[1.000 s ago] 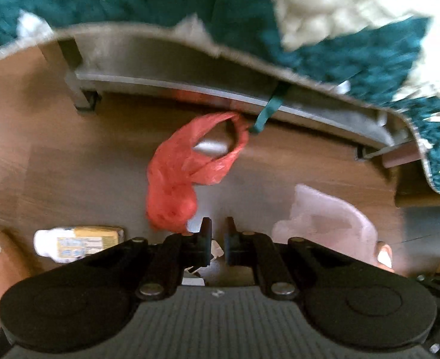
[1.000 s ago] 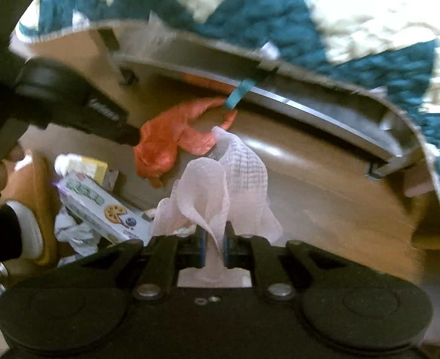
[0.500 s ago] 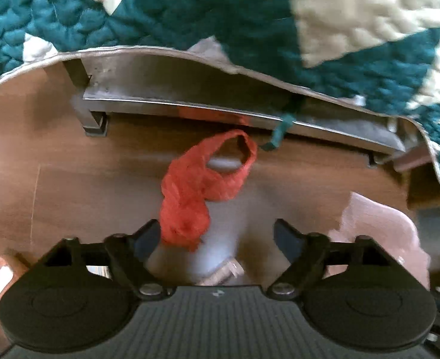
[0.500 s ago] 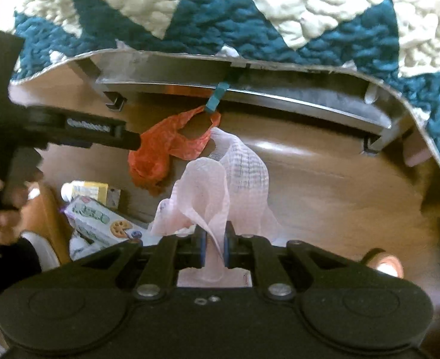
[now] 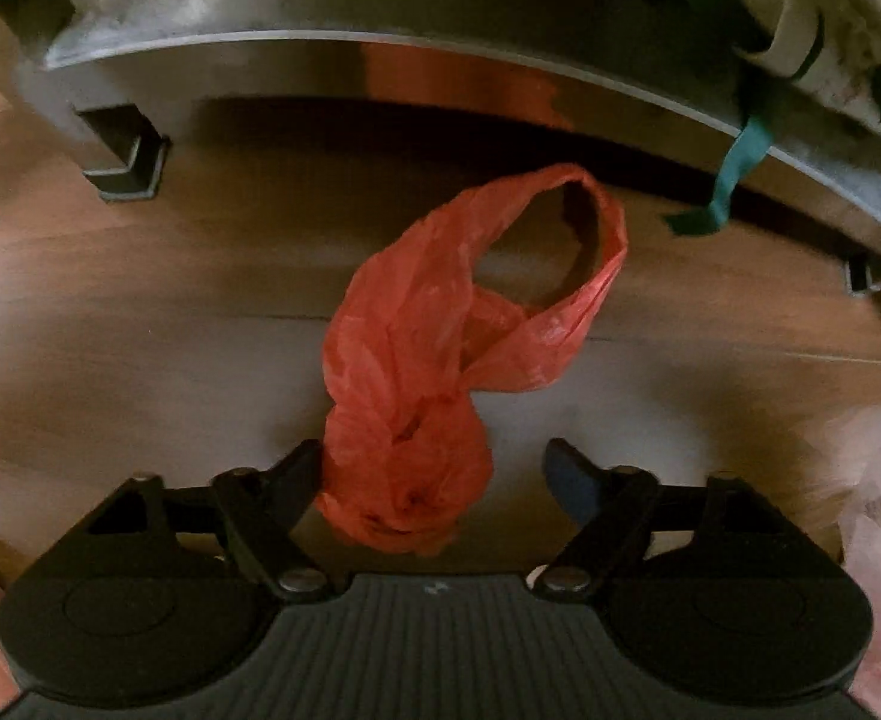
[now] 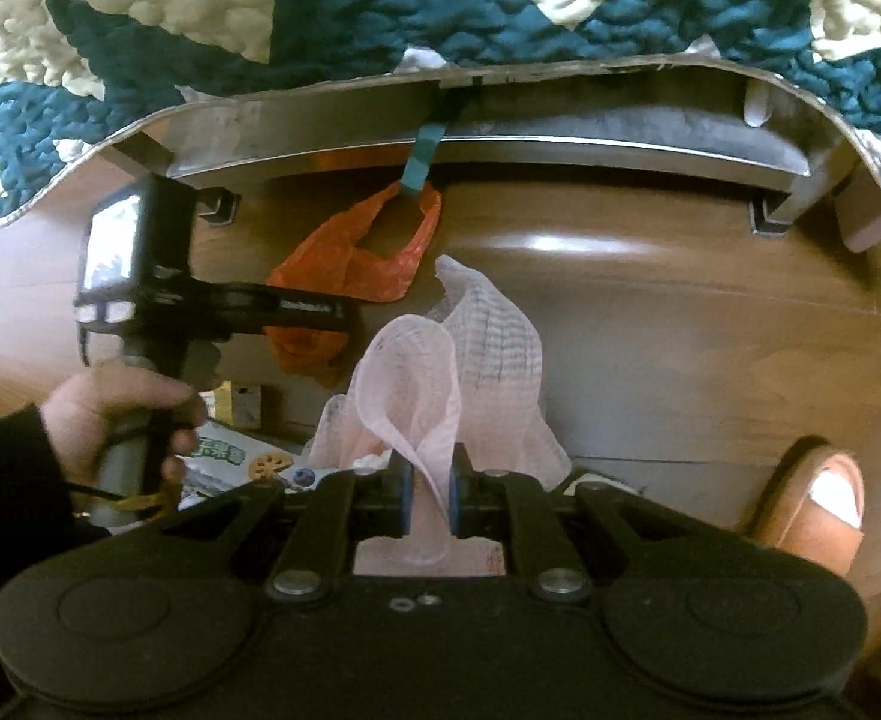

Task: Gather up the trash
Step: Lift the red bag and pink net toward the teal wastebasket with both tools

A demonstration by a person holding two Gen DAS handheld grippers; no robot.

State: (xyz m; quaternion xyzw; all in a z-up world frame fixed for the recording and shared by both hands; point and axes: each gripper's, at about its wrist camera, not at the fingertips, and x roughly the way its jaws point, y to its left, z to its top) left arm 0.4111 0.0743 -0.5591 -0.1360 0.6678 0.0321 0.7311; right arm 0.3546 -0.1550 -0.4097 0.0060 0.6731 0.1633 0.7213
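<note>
**Red bag between the left jaws, pink bag clamped in the right**

The crumpled red plastic bag [image 5: 407, 414] lay on the wooden floor [image 5: 140, 312] just in front of the metal bed frame [image 5: 320, 69], its loop handle reaching toward the frame and a teal strap [image 5: 737, 171] that hung from it. You had your left gripper [image 5: 434, 468] pointing down over the bag's bunched end, which sat between the jaws; these stood apart and had just been closing. The left finger [image 5: 296, 480] touched the bag's side, while the right finger stood clear of it. Your right gripper [image 6: 427, 495] was clamped on a pink mesh-patterned bag [image 6: 440, 372], which billowed beyond the pads. Left of that bag, your hand [image 6: 122, 414] gripped the left tool's handle above a printed box [image 6: 230, 456] on the floor. A teal-and-cream quilt [image 6: 500, 6] draped over the frame.
</note>
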